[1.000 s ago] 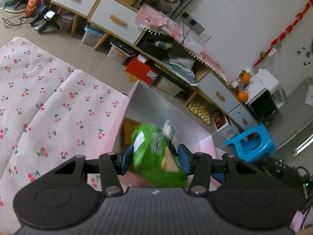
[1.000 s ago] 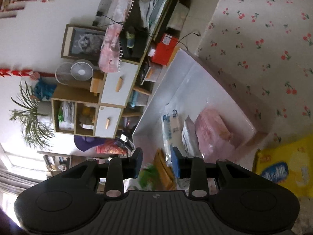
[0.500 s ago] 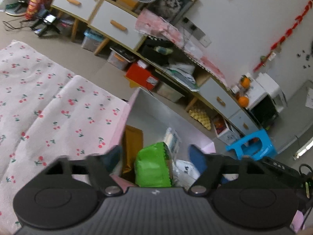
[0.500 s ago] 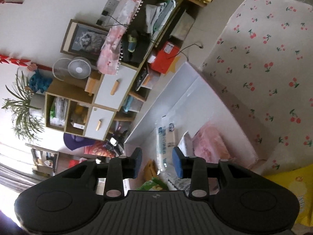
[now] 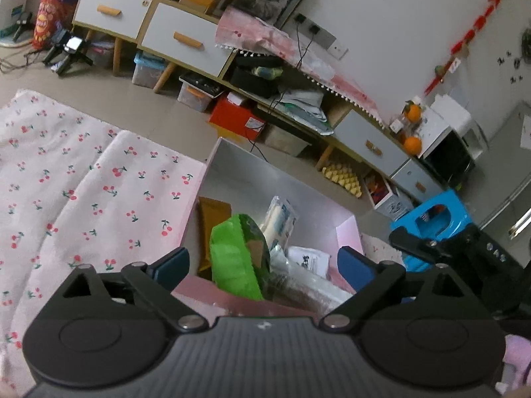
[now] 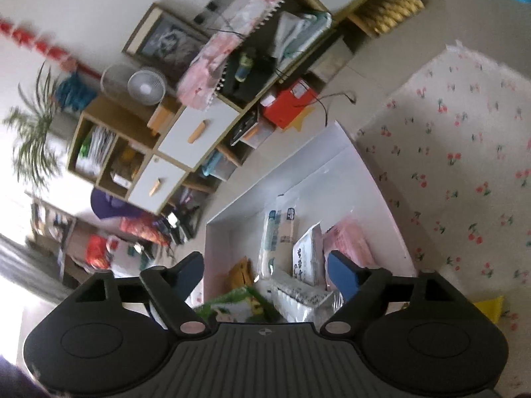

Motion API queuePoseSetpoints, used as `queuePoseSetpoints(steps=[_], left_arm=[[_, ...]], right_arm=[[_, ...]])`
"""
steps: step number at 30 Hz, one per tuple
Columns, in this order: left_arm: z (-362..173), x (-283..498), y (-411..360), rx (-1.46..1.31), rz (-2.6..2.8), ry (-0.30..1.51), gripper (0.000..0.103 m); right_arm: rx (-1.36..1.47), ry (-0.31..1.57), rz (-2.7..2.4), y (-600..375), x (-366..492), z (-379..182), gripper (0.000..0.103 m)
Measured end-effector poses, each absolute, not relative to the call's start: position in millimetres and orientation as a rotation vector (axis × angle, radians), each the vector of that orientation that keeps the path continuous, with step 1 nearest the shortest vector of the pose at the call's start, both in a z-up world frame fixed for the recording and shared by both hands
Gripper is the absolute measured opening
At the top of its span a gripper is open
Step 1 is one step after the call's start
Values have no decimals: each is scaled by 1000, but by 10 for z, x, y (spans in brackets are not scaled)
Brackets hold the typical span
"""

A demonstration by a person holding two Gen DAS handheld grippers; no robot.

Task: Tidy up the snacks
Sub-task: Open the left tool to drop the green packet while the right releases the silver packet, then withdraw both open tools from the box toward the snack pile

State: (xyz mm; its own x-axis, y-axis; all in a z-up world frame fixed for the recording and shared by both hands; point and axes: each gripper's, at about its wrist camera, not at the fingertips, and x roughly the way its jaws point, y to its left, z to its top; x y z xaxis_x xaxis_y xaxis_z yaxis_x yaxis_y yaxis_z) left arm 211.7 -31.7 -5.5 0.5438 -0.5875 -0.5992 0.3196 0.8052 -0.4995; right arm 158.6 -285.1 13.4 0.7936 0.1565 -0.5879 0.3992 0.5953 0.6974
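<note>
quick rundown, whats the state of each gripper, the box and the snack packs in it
left gripper: open, holding nothing
right gripper: open, holding nothing
pink box: open top, partly filled
green bag: standing in the box
brown pack: leaning on the box wall
white pack: upright in the box

No text legible anywhere, dark printed marks on a white packet [image 5: 307, 260] in the box too blurred to read, blue label patches on a clear wrapped packet [image 6: 280, 232] likewise unreadable
</note>
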Motion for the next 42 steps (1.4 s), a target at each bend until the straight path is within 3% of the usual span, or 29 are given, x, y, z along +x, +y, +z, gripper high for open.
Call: queuePoseSetpoints(steps=[5,18,42], left_arm=[[62,1962,-316,-296,-539,831,99],[309,1503,-251,-161,-540,837,103],[41,1138,94,-63,-489,840,103]], right_arm=[[799,652,-137,-2676,1426,414,94],[552,611,-142,-2291,865,860,103],[287,616,-72,-1794,336,655,103]])
